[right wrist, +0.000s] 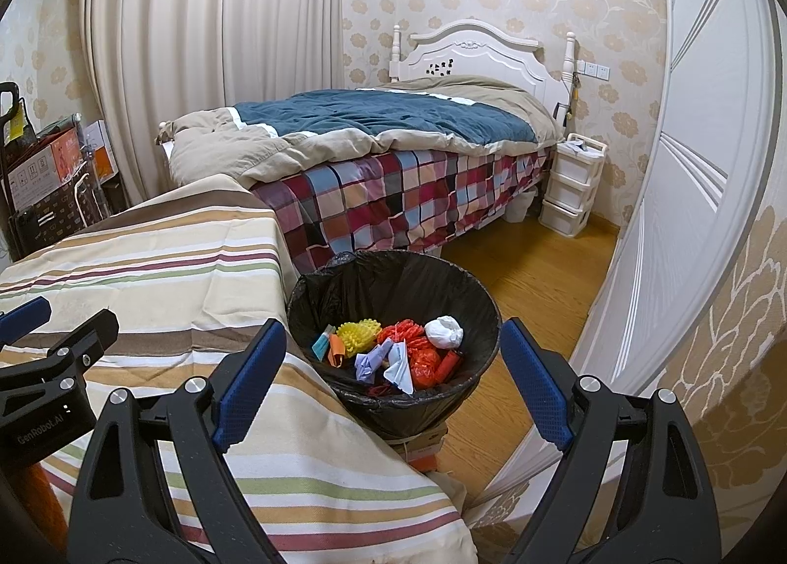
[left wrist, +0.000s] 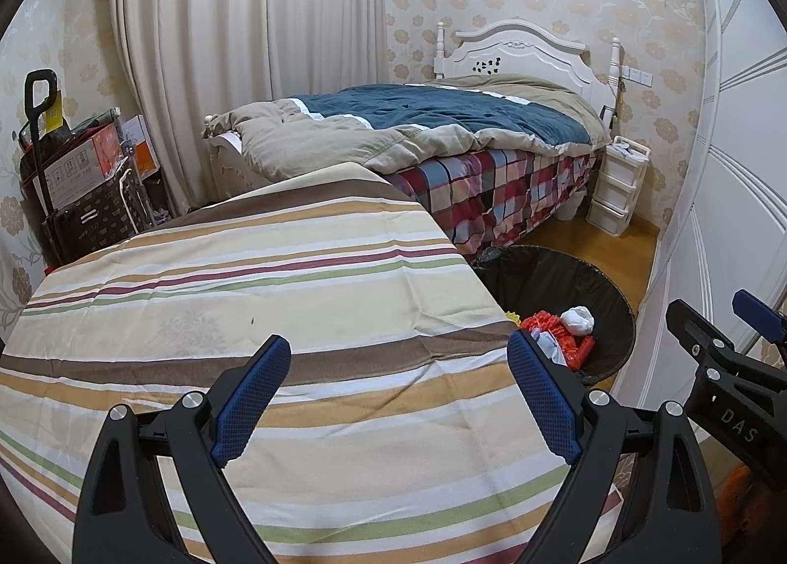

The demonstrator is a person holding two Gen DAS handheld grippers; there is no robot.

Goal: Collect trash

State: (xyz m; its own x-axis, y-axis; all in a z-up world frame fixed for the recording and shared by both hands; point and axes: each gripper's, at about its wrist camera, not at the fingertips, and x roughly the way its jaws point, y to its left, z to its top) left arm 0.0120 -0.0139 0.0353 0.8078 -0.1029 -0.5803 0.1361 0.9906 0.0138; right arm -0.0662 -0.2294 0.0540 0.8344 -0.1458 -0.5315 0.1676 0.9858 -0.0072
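Both sets of jaws wide open, empty. Striped surface (left wrist: 275,279) looks bare; bin (right wrist: 315,288) at right already loaded. Scan surface once before stopping.

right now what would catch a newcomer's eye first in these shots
The black-lined bin on the wood floor, beside the striped cloth, draws the eye: it holds bright trash, including a yellow spiky piece, red netting and a white wad. Behind it stands a bed with a blue quilt and checked sheet, against the floral wall. Both grippers, left and right, hang open and empty in front.
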